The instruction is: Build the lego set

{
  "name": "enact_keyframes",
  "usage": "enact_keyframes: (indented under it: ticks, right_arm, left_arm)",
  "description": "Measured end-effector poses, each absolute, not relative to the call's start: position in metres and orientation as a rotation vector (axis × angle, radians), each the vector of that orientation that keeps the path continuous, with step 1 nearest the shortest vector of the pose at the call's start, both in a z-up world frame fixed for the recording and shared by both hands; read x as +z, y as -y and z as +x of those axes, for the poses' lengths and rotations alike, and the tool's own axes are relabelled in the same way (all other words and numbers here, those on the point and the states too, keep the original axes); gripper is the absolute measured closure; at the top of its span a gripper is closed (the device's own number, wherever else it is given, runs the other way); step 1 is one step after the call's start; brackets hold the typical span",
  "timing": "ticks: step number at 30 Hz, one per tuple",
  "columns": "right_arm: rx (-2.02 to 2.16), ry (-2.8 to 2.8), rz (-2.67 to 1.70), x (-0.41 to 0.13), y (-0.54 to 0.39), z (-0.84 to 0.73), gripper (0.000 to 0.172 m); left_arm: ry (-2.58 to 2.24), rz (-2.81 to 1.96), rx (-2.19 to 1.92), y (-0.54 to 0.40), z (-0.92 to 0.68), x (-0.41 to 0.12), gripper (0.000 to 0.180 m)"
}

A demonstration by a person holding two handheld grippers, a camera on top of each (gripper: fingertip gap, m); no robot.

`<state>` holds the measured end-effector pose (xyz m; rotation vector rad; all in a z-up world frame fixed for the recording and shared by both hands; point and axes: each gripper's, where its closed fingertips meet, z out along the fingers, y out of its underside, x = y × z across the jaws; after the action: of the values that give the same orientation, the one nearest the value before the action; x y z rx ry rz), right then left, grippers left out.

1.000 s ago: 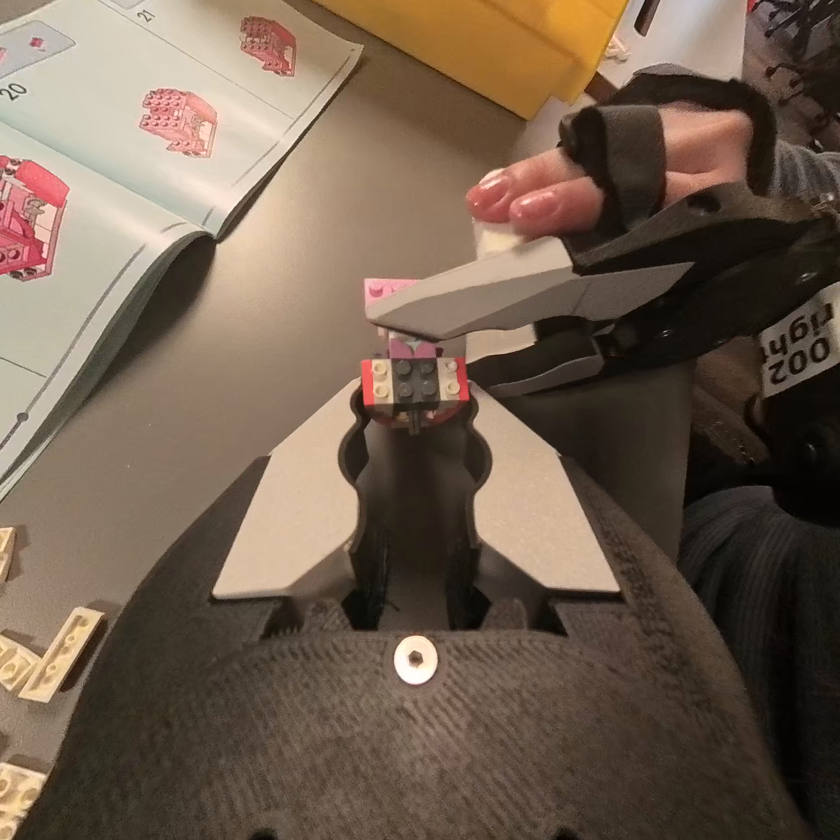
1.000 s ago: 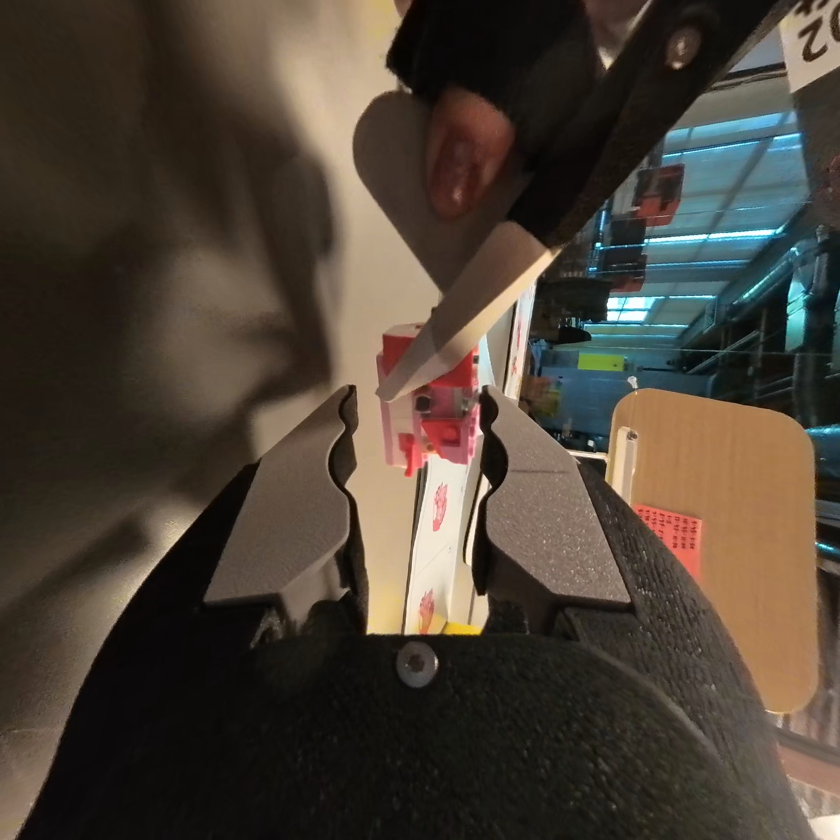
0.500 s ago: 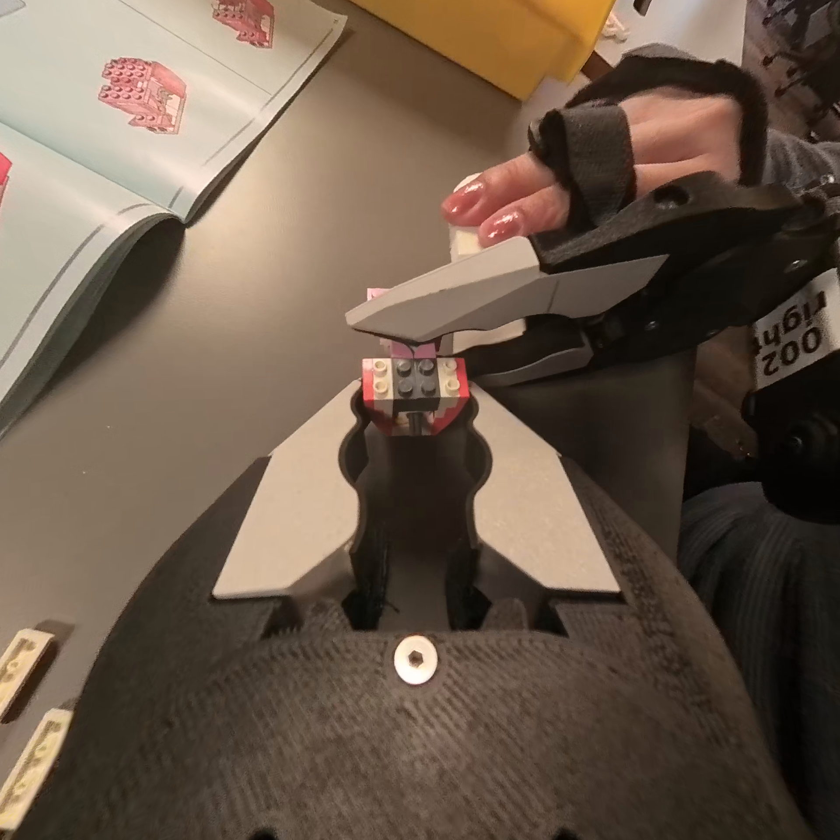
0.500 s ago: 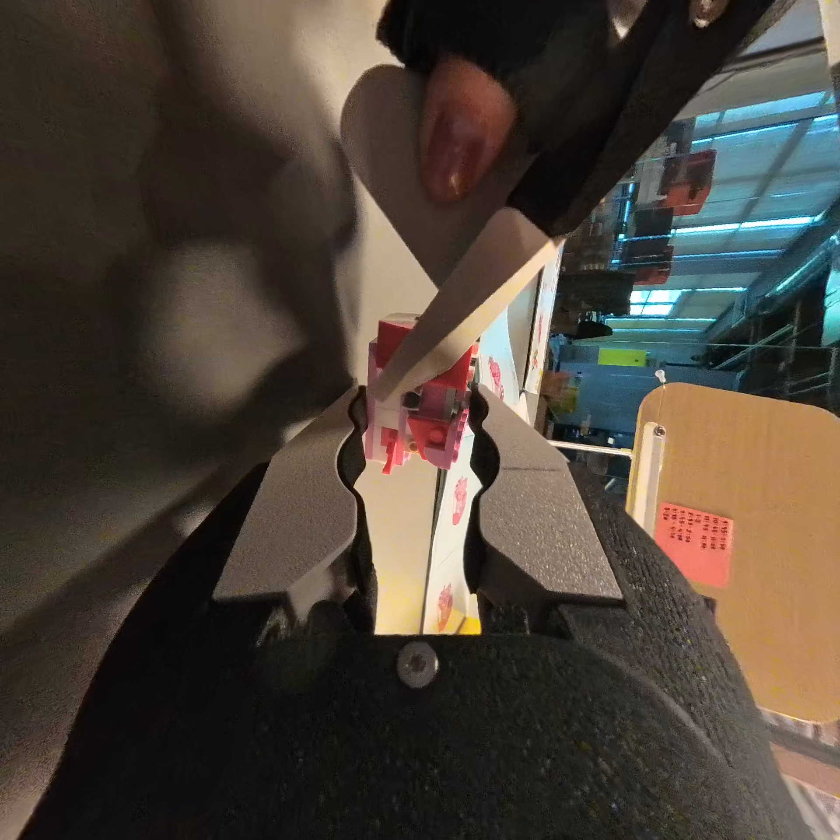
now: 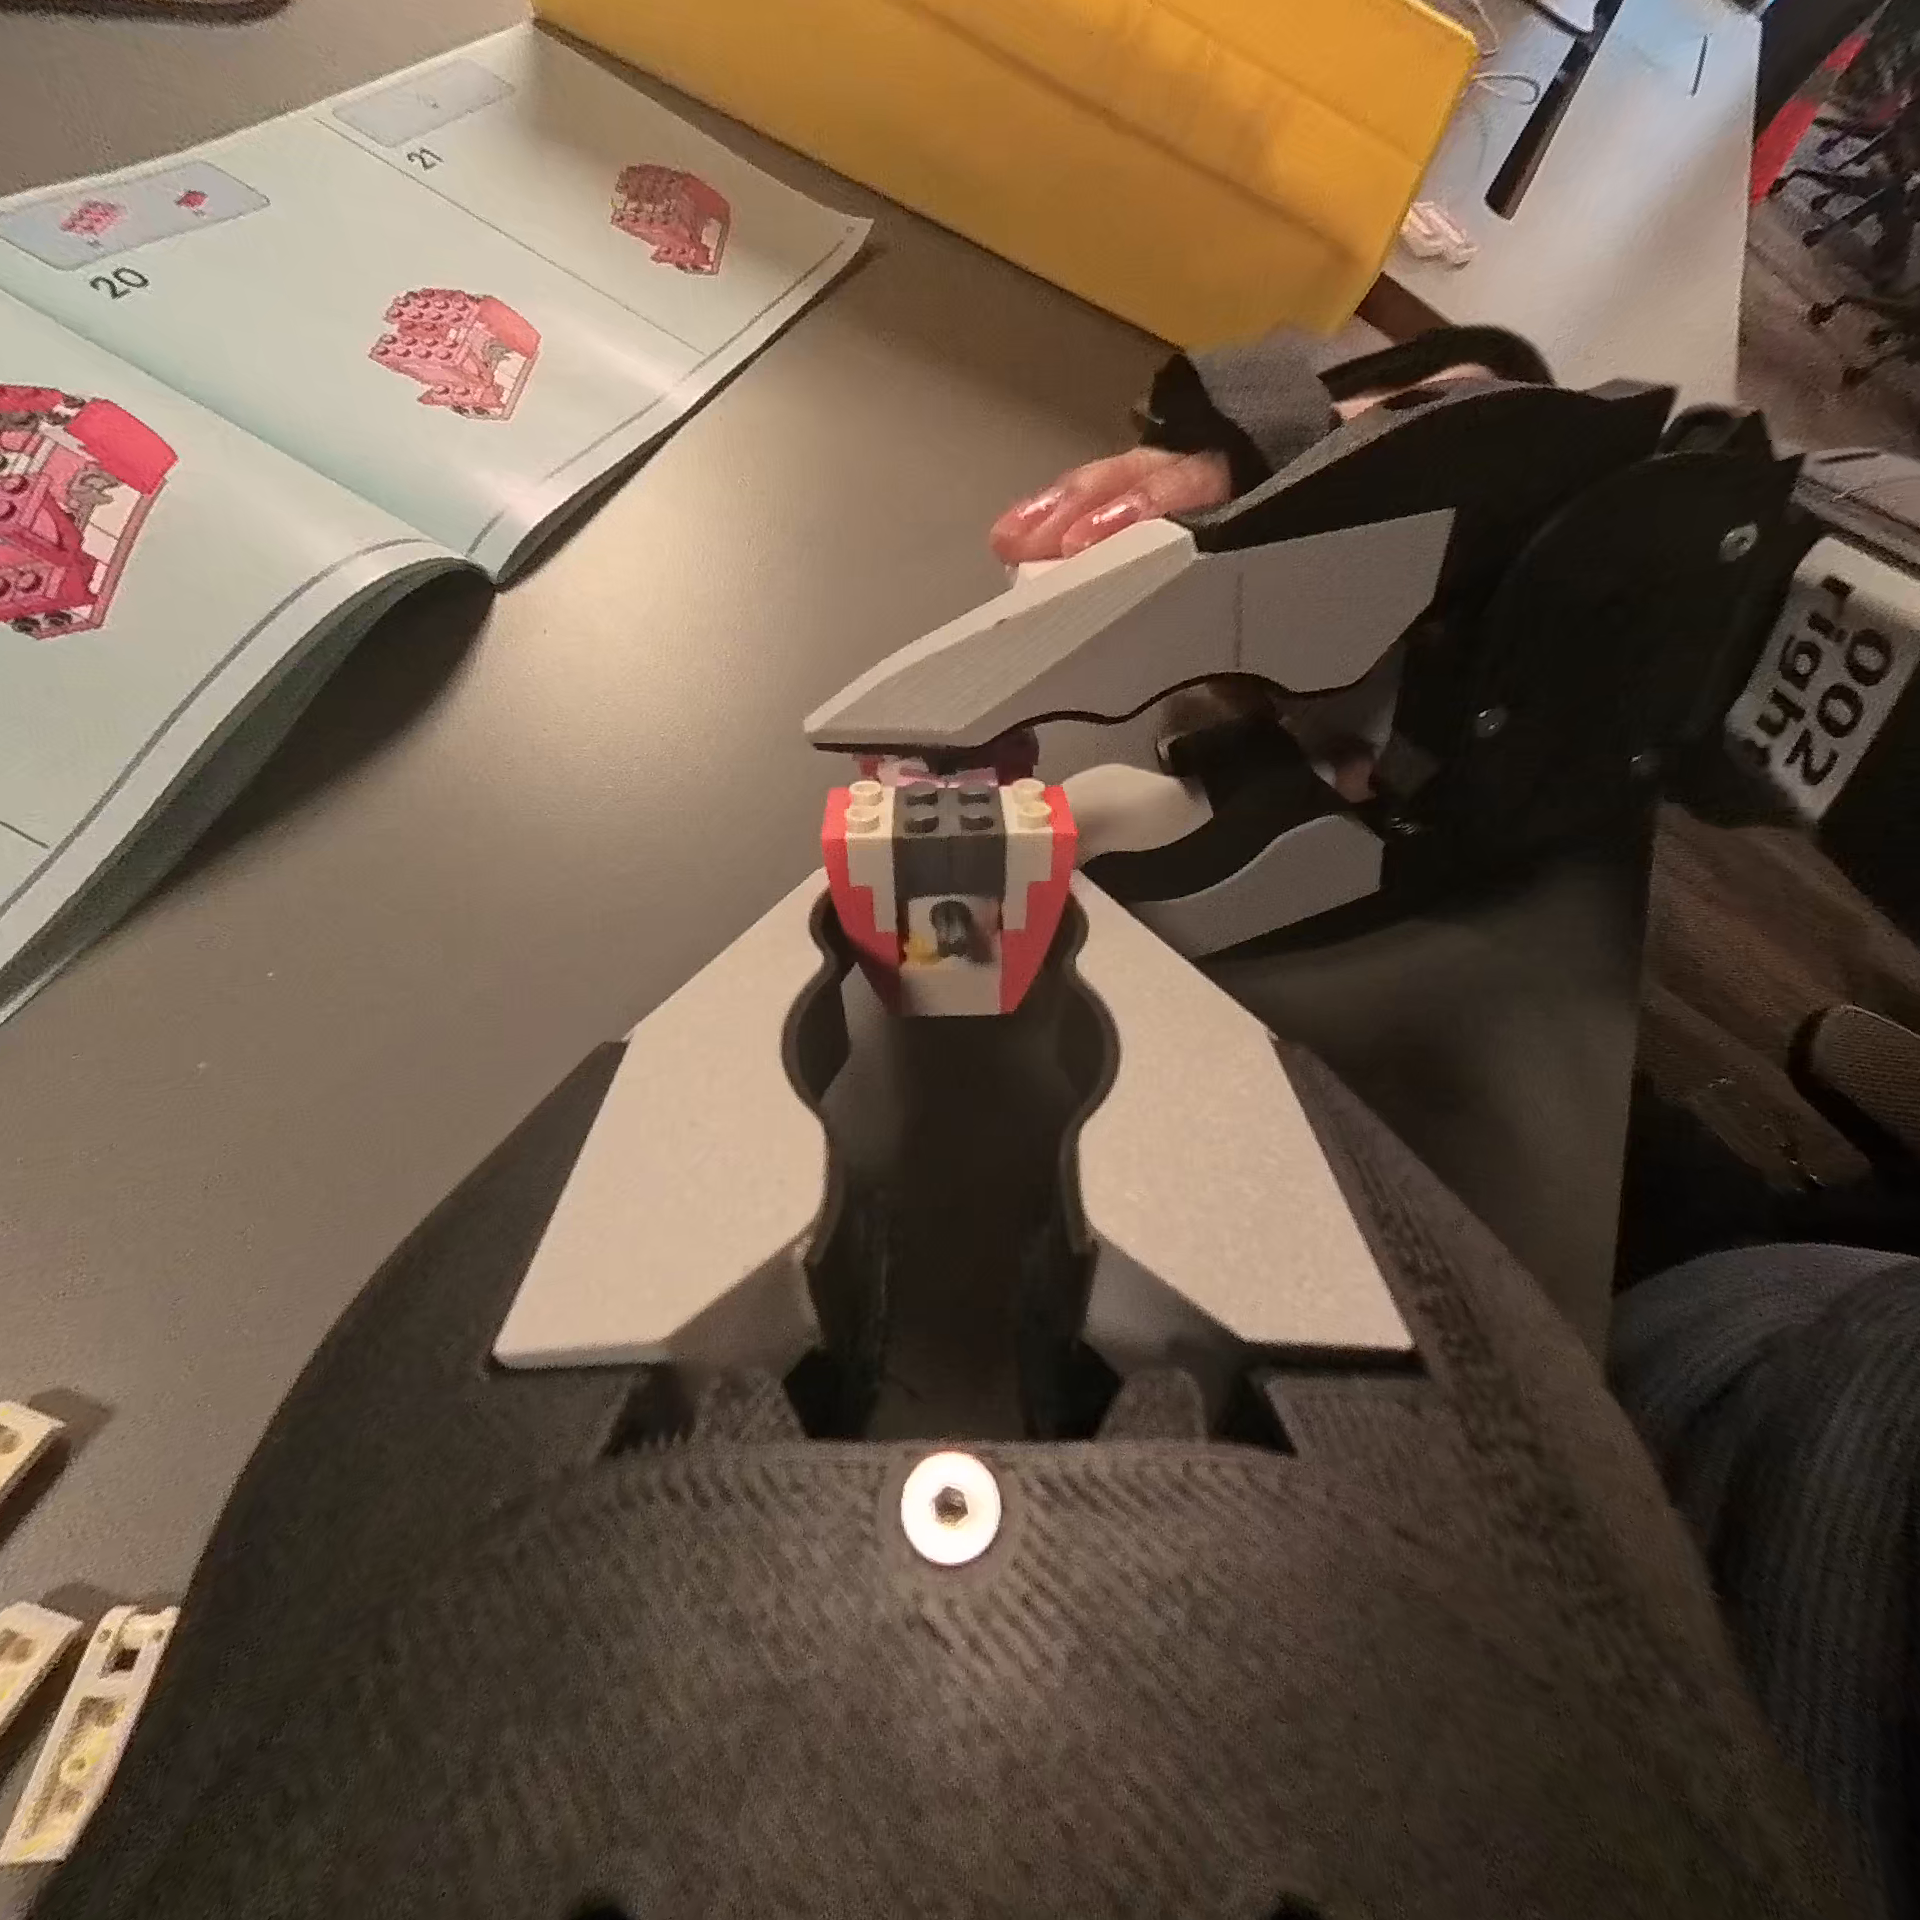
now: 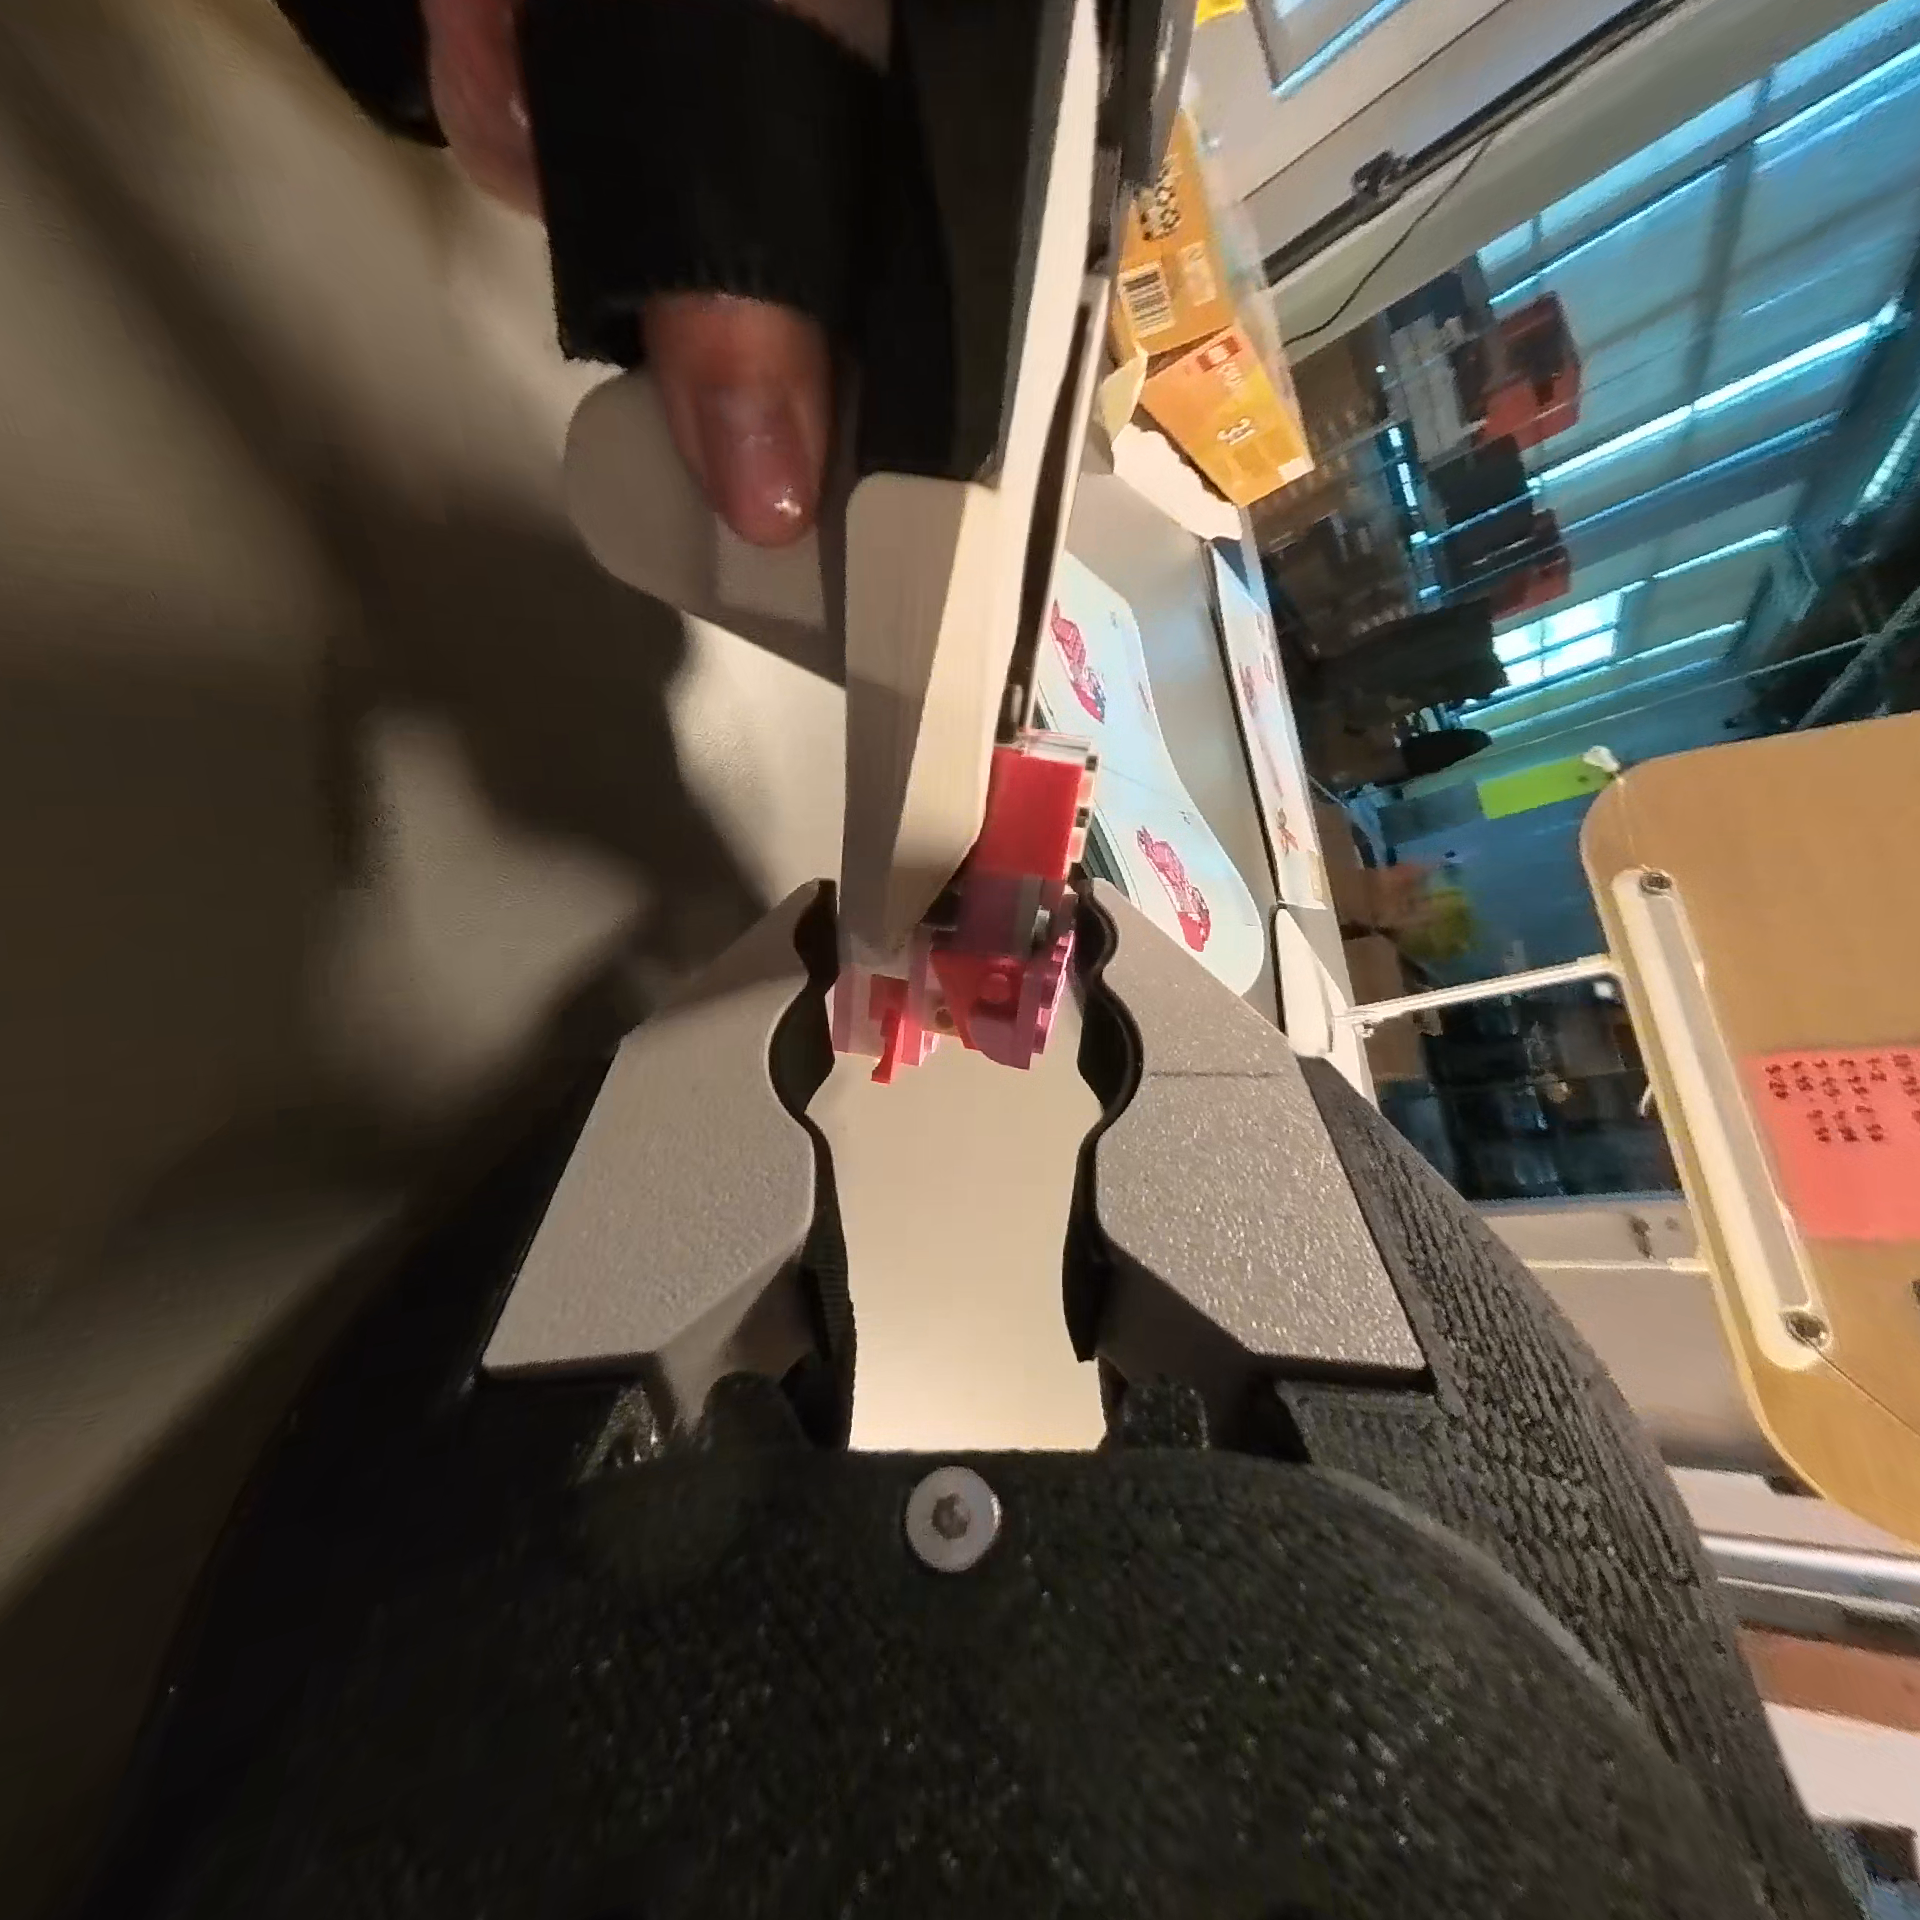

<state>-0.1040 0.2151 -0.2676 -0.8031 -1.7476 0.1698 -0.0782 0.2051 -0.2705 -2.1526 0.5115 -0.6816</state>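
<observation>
A small brick model (image 5: 940,899) with red, white and dark grey sides is held above the dark table (image 5: 520,831). My left gripper (image 5: 948,914) is shut on its near end, with both fingertips pressed on the red sides. My right gripper (image 5: 966,764) comes in from the right and clamps the model's far pink part from above and below. In the right wrist view my right gripper (image 6: 956,935) is shut on the pink and red end of the model (image 6: 997,956). A finger (image 6: 914,727) of the left gripper reaches down to the model from above.
An open instruction booklet (image 5: 312,343) lies at the left and a yellow box (image 5: 1039,125) at the back. Several tan bricks (image 5: 83,1725) lie at the lower left. A person's gloved hand (image 5: 1226,436) is on the right gripper. A wooden panel (image 6: 1766,935) is at the right. Less than 4 cm separates the two grippers' tips.
My right gripper's fingers closed from standing apart around the model's pink end to pressing on it. The model, held by both grippers, tilted, so its front face shows more.
</observation>
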Motion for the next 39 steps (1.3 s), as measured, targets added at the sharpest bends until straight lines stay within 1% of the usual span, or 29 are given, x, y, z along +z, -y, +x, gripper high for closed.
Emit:
enact_keyframes:
  ticks: [9, 22, 28, 32, 39]
  right_arm:
    - [0.035, 1.699, -0.714, -0.266, -0.214, -0.101, 0.129]
    - [-0.087, 1.830, -0.625, -0.275, -0.212, -0.096, 0.130]
    - [-0.138, 1.880, -0.561, -0.276, -0.210, -0.097, 0.131]
    - [-0.103, 1.841, -0.603, -0.275, -0.211, -0.097, 0.130]
    - [-0.101, 1.736, -0.660, -0.269, -0.218, -0.098, 0.130]
  left_arm:
    - [-0.484, -2.149, -0.679, -0.204, -0.078, -0.274, 0.145]
    - [-0.597, -2.153, -0.543, -0.202, -0.077, -0.284, 0.145]
    - [-0.668, -2.052, -0.364, -0.208, -0.078, -0.267, 0.146]
    - [-0.590, -2.074, -0.509, -0.207, -0.079, -0.270, 0.146]
    - [-0.553, -2.062, -0.586, -0.202, -0.087, -0.264, 0.146]
